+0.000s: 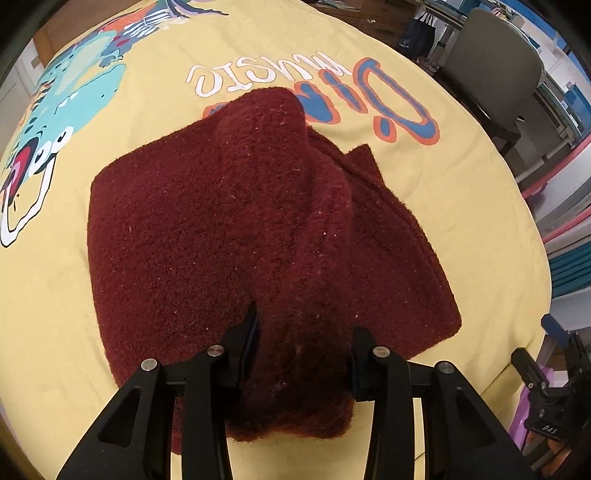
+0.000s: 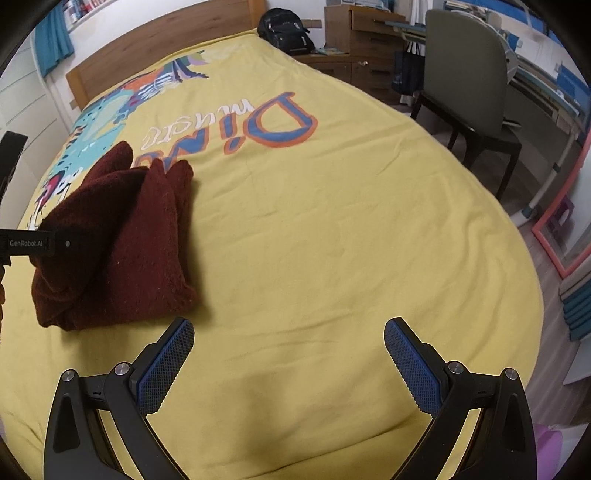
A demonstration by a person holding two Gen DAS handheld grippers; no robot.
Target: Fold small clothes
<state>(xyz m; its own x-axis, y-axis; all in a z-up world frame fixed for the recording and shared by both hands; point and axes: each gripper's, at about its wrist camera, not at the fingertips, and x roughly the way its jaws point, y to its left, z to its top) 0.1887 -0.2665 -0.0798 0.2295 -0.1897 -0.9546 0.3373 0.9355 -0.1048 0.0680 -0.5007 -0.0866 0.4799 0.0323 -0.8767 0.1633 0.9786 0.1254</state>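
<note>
A dark red knitted garment (image 1: 207,229) lies partly folded on the yellow bedspread (image 1: 424,177). My left gripper (image 1: 303,332) is shut on a raised fold of the garment near its front edge, lifting it into a ridge. In the right wrist view the garment (image 2: 122,240) lies at the left, with the left gripper's black body (image 2: 33,243) against it. My right gripper (image 2: 288,332) is open and empty above bare bedspread (image 2: 332,221), to the right of the garment. It also shows at the right edge of the left wrist view (image 1: 554,369).
The bedspread carries a dinosaur print (image 2: 110,110) and large lettering (image 2: 258,122). A wooden headboard (image 2: 147,44) is at the far end. A grey chair (image 2: 469,85), a desk, a black backpack (image 2: 284,26) and a pink-framed mirror (image 2: 565,206) stand right of the bed.
</note>
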